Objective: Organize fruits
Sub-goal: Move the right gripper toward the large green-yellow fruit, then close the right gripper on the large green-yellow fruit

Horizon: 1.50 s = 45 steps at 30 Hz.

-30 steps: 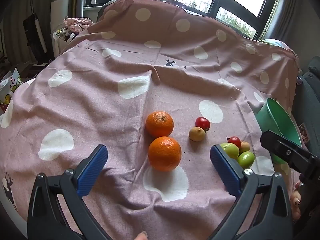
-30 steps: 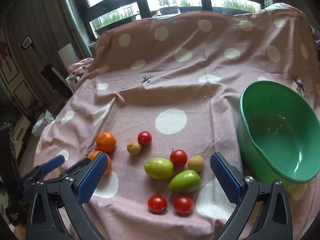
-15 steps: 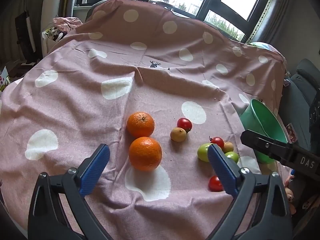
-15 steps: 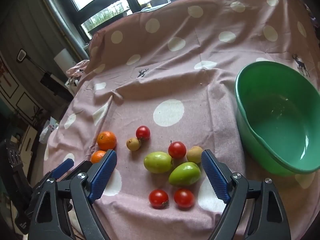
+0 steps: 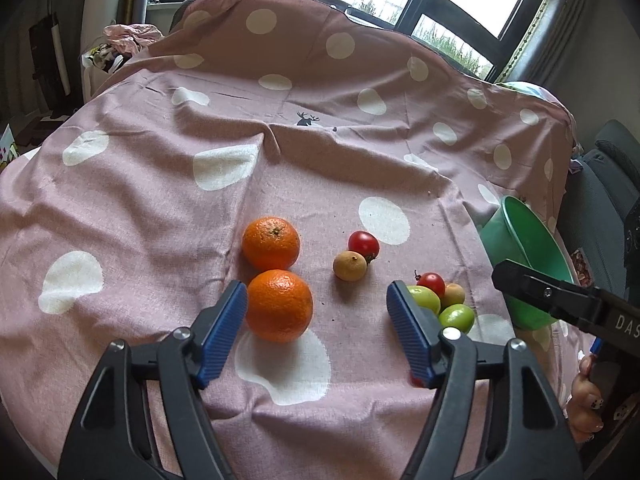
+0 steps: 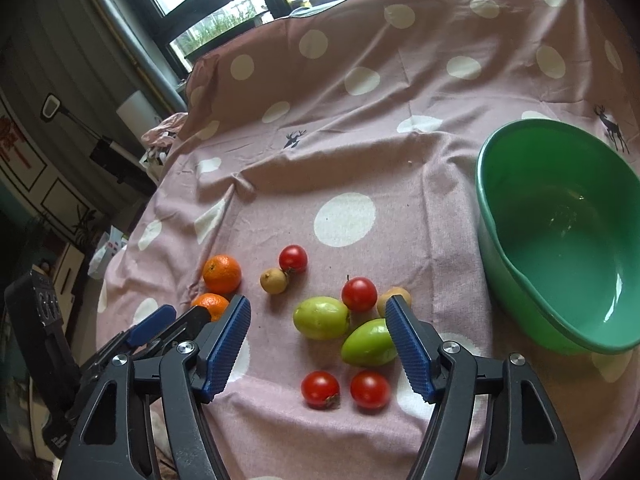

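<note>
Two oranges lie on the pink spotted cloth: a near one (image 5: 279,305) and a far one (image 5: 271,243). My left gripper (image 5: 316,328) is open, its left pad beside the near orange. A red tomato (image 5: 363,242) and a small tan fruit (image 5: 349,266) lie further right. My right gripper (image 6: 318,344) is open above a cluster: two green fruits (image 6: 321,317) (image 6: 370,343), a red tomato (image 6: 359,294), a tan fruit (image 6: 400,293) and two red tomatoes in front (image 6: 320,389) (image 6: 370,389). The green bowl (image 6: 560,240) stands empty at the right.
The cloth (image 5: 160,200) drapes over a raised back under the windows. The right gripper's finger (image 5: 560,300) reaches into the left wrist view at the right. The left gripper's body (image 6: 152,328) shows at the left of the right wrist view. Room clutter lies beyond the table's left edge.
Both grippers have narrowed their jaws though they remain open. The left gripper has moved closer to the near orange. The right gripper has come closer over the green fruits.
</note>
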Tool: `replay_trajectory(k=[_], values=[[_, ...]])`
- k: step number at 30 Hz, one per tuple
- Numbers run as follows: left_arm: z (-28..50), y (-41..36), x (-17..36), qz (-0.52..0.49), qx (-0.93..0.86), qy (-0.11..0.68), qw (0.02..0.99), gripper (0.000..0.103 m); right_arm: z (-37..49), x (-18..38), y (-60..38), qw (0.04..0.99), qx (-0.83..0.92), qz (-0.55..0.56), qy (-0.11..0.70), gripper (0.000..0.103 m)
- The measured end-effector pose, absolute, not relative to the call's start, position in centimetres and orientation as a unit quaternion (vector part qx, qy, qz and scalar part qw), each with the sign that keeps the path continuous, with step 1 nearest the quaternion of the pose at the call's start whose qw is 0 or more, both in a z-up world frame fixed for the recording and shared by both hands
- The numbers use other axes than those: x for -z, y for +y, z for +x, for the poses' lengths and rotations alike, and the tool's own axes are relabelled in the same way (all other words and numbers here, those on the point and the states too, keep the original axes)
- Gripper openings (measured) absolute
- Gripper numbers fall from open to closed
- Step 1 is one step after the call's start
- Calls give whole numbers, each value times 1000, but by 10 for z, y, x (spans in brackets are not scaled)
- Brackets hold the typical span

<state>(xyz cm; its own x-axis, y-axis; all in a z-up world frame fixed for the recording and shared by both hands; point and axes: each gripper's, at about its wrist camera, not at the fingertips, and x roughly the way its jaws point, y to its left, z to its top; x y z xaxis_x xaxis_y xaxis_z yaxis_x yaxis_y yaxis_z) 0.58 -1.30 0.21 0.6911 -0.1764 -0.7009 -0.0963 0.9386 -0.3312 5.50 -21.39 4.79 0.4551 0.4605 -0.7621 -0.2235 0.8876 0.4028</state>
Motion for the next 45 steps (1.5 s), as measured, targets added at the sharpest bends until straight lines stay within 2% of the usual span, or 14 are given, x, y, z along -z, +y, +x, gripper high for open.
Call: replay_trajectory(k=[6, 18, 20, 22, 25, 36, 45], values=[[10, -21, -13, -176, 23, 393, 902, 64, 60, -49, -228, 836, -207, 157, 484, 70], [36, -27, -61, -135, 27, 371, 919, 61, 87, -80, -222, 834, -223, 153, 481, 69], [37, -29, -57, -123, 31, 373, 919, 61, 96, -81, -214, 834, -230, 147, 480, 67], [38, -27, -45, -130, 32, 380, 915, 59, 100, -77, -207, 831, -234, 142, 485, 61], [42, -31, -21, -141, 41, 411, 900, 46, 104, -58, -201, 812, -239, 150, 511, 50], [42, -63, 12, -155, 127, 451, 870, 44, 99, -8, -206, 766, -231, 188, 570, 49], [46, -69, 22, -177, 152, 469, 852, 44, 98, 3, -190, 765, -220, 159, 583, 49]])
